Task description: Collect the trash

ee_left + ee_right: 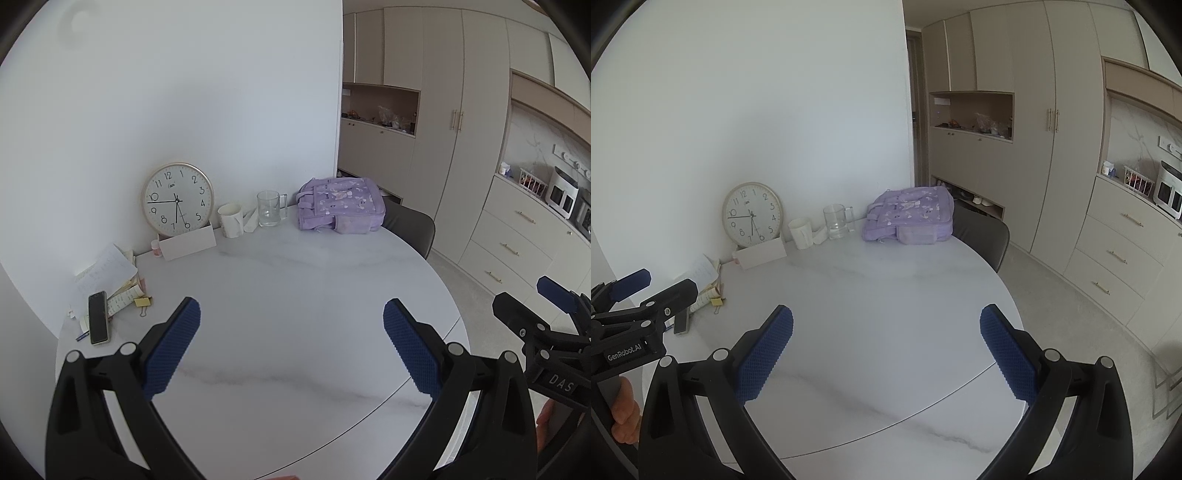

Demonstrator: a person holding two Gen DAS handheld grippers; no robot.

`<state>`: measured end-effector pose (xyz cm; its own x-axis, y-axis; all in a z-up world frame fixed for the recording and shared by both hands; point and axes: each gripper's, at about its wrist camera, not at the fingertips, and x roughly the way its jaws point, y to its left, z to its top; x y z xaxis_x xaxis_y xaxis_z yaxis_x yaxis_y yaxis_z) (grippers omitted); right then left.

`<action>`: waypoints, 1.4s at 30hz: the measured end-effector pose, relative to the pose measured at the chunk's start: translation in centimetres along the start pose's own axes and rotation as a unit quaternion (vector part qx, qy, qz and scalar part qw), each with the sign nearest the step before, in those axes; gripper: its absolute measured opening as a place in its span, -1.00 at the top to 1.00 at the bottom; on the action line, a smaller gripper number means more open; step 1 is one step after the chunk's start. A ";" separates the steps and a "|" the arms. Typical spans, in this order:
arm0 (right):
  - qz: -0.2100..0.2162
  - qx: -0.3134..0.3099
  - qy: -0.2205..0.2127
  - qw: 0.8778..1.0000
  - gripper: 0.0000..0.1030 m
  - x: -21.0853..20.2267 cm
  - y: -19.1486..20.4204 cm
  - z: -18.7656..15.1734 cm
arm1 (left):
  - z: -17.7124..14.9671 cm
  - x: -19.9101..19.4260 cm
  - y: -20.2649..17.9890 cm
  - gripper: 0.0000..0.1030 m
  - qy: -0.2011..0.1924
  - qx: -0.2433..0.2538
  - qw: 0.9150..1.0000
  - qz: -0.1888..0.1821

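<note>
My left gripper is open and empty above the white marble table. My right gripper is open and empty too, held to the right of the left one, which shows at the left edge of the right wrist view. A white paper cup with a crumpled white wrapper beside it stands at the far side by the wall. A pile of loose papers and slips lies at the table's left edge. Both grippers are well short of these.
A round clock leans on the wall behind a white box. A glass mug, a purple bag, a phone and a yellow binder clip lie on the table. A dark chair stands behind it, cabinets at right.
</note>
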<state>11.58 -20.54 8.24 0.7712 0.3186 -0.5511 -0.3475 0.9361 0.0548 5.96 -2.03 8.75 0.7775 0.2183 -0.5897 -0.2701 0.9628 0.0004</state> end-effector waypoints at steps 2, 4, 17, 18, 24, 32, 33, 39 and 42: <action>0.000 -0.001 0.002 1.000 -0.95 0.0 0.0 0.0 | 0.0 0.0 0.0 -0.85 -0.001 0.001 1.000 -0.002; 0.001 0.000 0.004 1.000 -0.95 0.2 0.1 0.0 | 0.1 0.0 -0.1 -0.85 -0.001 0.001 1.000 -0.003; -0.003 0.001 0.005 1.000 -0.95 0.6 0.1 0.1 | 0.3 0.1 -0.1 -0.85 -0.004 -0.003 1.000 -0.013; -0.003 0.001 0.005 1.000 -0.95 0.6 0.1 0.1 | 0.3 0.1 -0.2 -0.85 -0.004 -0.004 1.000 -0.014; -0.004 0.001 0.005 1.000 -0.95 0.5 0.1 0.0 | 0.2 -0.1 -0.5 -0.85 -0.006 -0.001 1.000 -0.013; -0.005 0.004 0.007 1.000 -0.95 0.6 -0.4 -0.1 | 0.0 -0.3 -0.7 -0.85 -0.019 0.003 1.000 -0.017; -0.005 0.004 0.008 1.000 -0.95 0.6 -0.4 -0.1 | 0.0 -0.3 -0.9 -0.85 -0.022 0.007 1.000 -0.014; -0.005 0.004 0.008 1.000 -0.95 0.5 -0.4 -0.2 | 0.0 -0.3 -1.3 -0.85 -0.020 0.016 0.999 -0.020; -0.005 0.005 0.010 1.000 -0.95 0.5 -0.5 -0.3 | 0.0 -0.1 -1.1 -0.85 -0.008 0.008 1.000 -0.026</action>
<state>11.98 -20.88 7.70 0.7644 0.3059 -0.5675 -0.3342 0.9408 0.0570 6.18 -3.10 8.81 0.7994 0.1693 -0.5765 -0.2188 0.9756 -0.0169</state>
